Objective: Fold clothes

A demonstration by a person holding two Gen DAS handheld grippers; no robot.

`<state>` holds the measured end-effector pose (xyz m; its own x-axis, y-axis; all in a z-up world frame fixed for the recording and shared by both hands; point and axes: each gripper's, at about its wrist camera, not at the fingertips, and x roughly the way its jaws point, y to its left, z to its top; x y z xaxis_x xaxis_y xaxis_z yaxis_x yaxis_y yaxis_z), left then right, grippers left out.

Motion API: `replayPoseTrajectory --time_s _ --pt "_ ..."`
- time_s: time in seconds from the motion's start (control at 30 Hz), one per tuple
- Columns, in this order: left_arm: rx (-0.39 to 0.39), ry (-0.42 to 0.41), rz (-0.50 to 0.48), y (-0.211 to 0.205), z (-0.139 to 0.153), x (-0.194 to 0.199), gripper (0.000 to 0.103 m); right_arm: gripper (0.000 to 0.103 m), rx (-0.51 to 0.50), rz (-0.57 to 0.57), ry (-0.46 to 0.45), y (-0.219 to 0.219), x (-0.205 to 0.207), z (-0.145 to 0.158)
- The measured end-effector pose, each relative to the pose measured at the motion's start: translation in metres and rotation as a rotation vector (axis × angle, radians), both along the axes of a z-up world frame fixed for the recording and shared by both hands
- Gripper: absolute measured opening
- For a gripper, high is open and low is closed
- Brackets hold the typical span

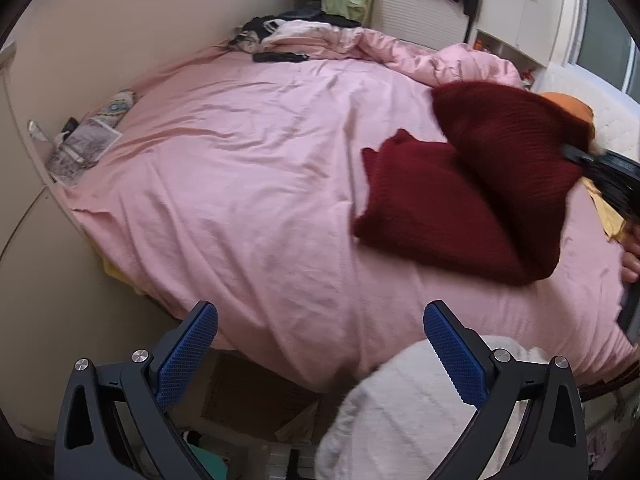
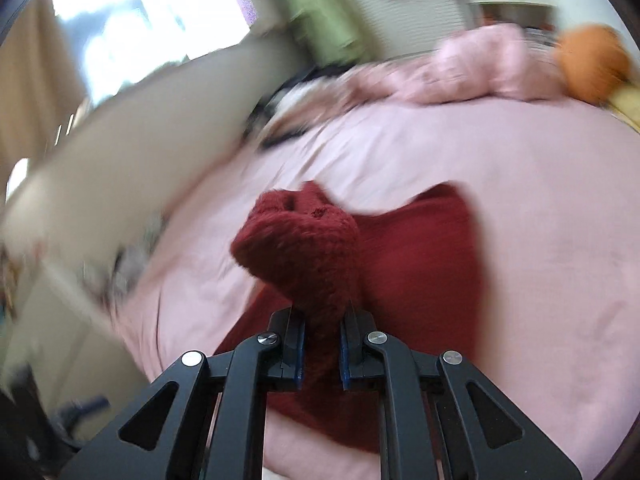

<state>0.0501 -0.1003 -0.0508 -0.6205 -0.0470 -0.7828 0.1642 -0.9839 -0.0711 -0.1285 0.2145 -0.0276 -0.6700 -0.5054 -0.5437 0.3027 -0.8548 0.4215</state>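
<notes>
A dark red knit sweater (image 1: pixel 460 200) lies on the pink bed sheet (image 1: pixel 248 184) at the right, one part lifted and draped over the rest. My right gripper (image 2: pixel 322 344) is shut on a bunched fold of the red sweater (image 2: pixel 304 248), raised above the flat part. In the left wrist view the right gripper (image 1: pixel 600 176) shows at the right edge, at the sweater's lifted end. My left gripper (image 1: pixel 320 320) hangs open at the bed's near edge, well left of the sweater, with nothing between its blue pads (image 1: pixel 188 356).
A crumpled pink duvet (image 1: pixel 440 60) and dark clothes (image 1: pixel 288 28) lie at the far side of the bed. An orange cushion (image 2: pixel 592 64) sits at the far right. Books and papers (image 1: pixel 80 148) rest along the left wall. A white fluffy garment (image 1: pixel 400 412) is below me.
</notes>
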Motion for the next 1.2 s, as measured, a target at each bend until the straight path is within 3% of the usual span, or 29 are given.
replayPoseTrajectory --time_s 0.13,0.23,0.4,0.47,0.53,0.6,0.7,0.77,0.87,0.97,1.1,1.17,1.2 --pt "0.000 -0.003 -0.032 0.015 0.001 -0.002 0.103 0.013 -0.053 -0.205 -0.016 0.096 0.035 -0.003" --pt "0.012 -0.014 -0.057 0.029 0.002 -0.006 0.103 0.013 -0.081 -0.328 -0.090 0.150 0.059 -0.033" --pt "0.090 -0.043 -0.073 0.043 0.000 -0.011 0.103 0.013 -0.064 -0.441 -0.162 0.184 0.073 -0.052" --pt "0.078 -0.044 -0.070 0.049 0.000 -0.011 0.103 0.016 -0.056 -0.486 -0.189 0.196 0.078 -0.059" --pt "0.057 -0.051 -0.067 0.051 0.001 -0.012 0.103 0.031 -0.048 -0.530 -0.216 0.209 0.083 -0.065" --pt "0.048 -0.062 -0.066 0.052 0.001 -0.015 0.103 0.033 -0.040 -0.575 -0.243 0.221 0.088 -0.072" --pt "0.016 -0.079 -0.060 0.053 0.001 -0.026 0.103 0.043 -0.028 -0.642 -0.284 0.240 0.095 -0.082" --pt "-0.005 -0.084 -0.065 0.055 0.001 -0.035 0.103 0.043 0.000 -0.674 -0.291 0.247 0.099 -0.081" --pt "-0.041 -0.109 -0.095 0.070 -0.002 -0.060 0.103 0.043 0.132 -0.603 -0.151 0.222 0.104 -0.042" --pt "-0.085 -0.128 -0.161 0.099 -0.013 -0.096 0.103 0.043 0.063 -0.377 -0.091 0.190 0.084 -0.028" --pt "-0.141 -0.164 -0.223 0.128 -0.049 -0.140 0.103 0.043 0.069 -0.250 -0.234 0.171 0.055 -0.065" --pt "-0.149 -0.246 -0.191 0.125 -0.083 -0.157 0.103 0.042 0.098 -0.256 -0.278 0.175 0.050 -0.087" --pt "-0.132 -0.292 -0.173 0.118 -0.100 -0.164 0.103 0.036 0.115 -0.268 -0.293 0.179 0.049 -0.098"
